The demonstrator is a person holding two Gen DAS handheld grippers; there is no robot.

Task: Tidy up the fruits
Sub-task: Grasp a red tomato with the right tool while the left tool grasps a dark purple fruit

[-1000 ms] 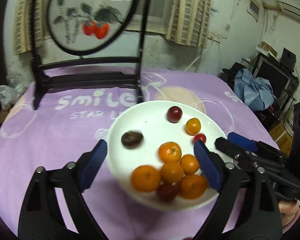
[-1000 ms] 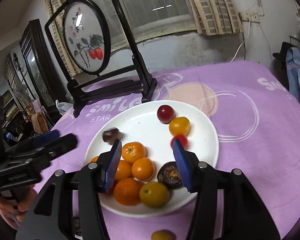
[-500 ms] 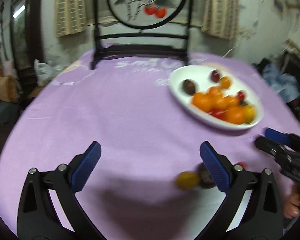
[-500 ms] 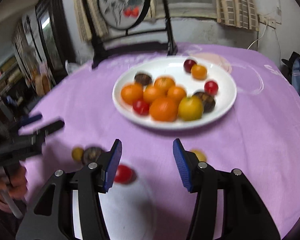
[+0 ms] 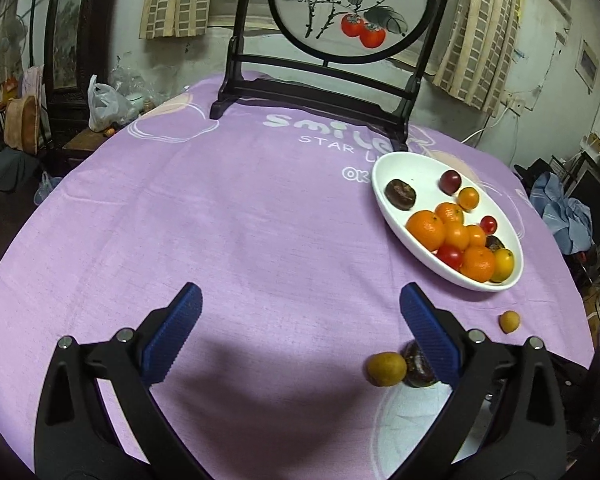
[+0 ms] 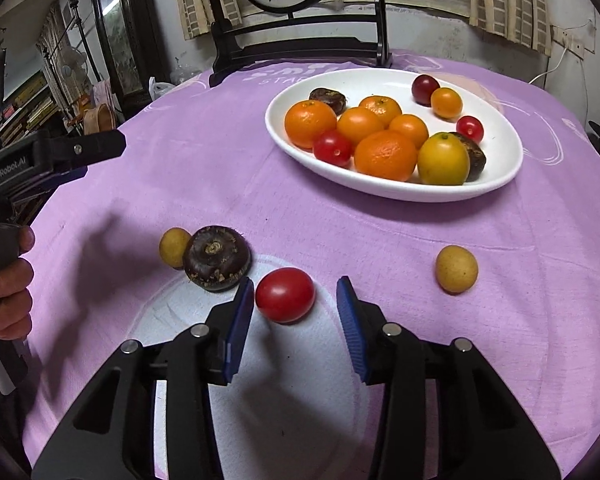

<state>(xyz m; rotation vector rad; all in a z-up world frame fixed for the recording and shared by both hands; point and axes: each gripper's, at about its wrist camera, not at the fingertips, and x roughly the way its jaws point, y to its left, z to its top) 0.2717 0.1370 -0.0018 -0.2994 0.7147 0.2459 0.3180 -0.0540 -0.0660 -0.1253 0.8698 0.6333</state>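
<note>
A white plate [image 6: 496, 172] [image 5: 384, 196] holds several oranges, cherry tomatoes and dark chestnut-like fruits. Loose on the purple cloth lie a red cherry tomato [image 6: 285, 294], a dark round fruit [image 6: 216, 258] [image 5: 416, 366], a small yellow fruit [image 6: 173, 247] [image 5: 385, 369] and another yellow fruit [image 6: 456, 269] [image 5: 509, 321]. My right gripper [image 6: 296, 312] is closing, the red tomato sitting just ahead between its blue pads, which do not press on it. My left gripper [image 5: 296, 320] stands wide open over bare cloth, with the dark fruit beside its right finger.
A black wooden stand with a round painted screen [image 5: 352, 4] rises at the table's far side. The round table's edge curves close on all sides, with clutter, shelves and a plastic bag [image 5: 106, 104] beyond it. A hand [image 6: 10, 280] grips the left tool.
Both grippers pulled back from over the plate to the near part of the table. The right jaws narrowed around the red tomato. The left jaws widened slightly.
</note>
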